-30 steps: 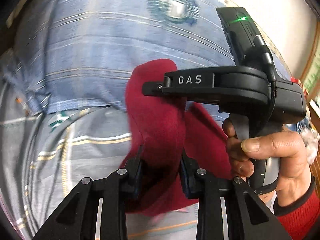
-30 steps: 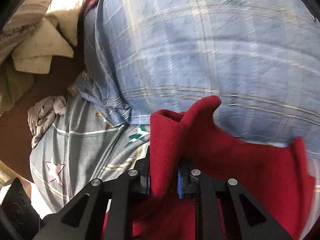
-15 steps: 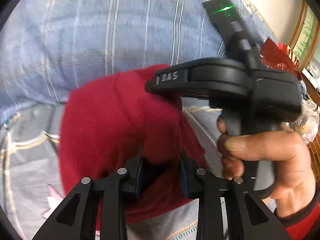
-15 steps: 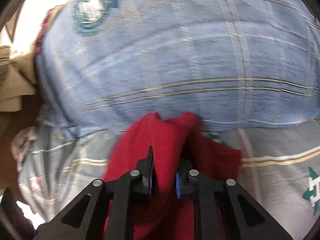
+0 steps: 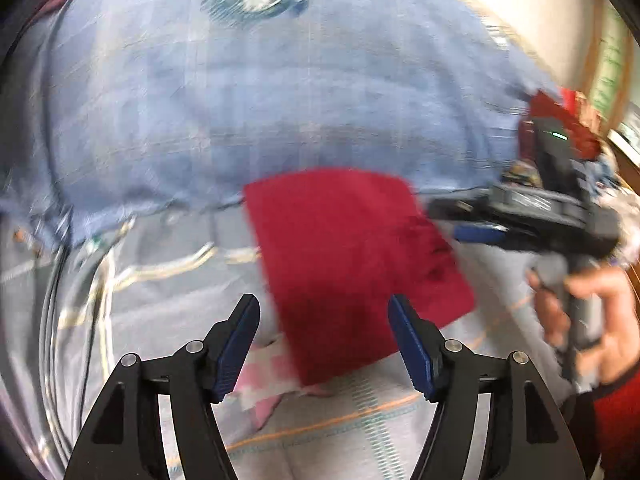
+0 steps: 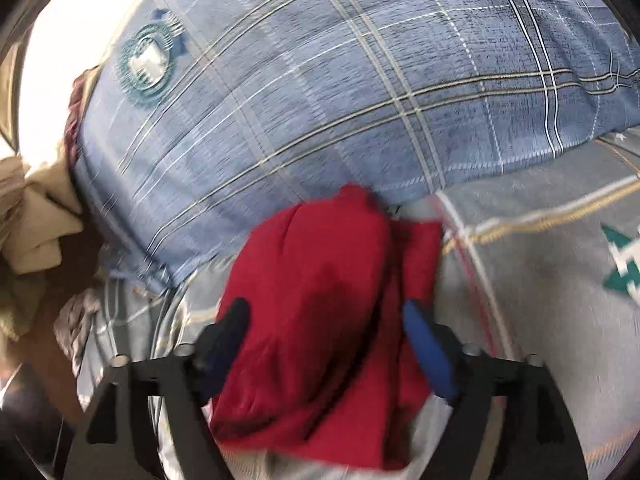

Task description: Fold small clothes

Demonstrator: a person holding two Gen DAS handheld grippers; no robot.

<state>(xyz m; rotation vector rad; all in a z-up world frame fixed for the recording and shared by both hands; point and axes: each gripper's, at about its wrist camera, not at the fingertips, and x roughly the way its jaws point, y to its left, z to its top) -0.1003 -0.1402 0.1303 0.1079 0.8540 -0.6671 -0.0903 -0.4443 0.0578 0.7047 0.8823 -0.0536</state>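
I've got both tongs spread wide, left tongs [image 5: 323,312] and right tongs [image 6: 326,316] gripping nothing, though blur softens the right pair.

Both grippers are now spread wide, where a second ago each pinched the red garment [image 5: 352,256]. The left gripper [image 5: 323,322] has let go; the cloth lies flat and folded in mid-frame. The right gripper [image 6: 326,322] has released too, and in the left wrist view sits further right.

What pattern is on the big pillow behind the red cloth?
Blue plaid pillow: blue with white and tan check lines plus a round teal emblem; clearest in the right wrist view.
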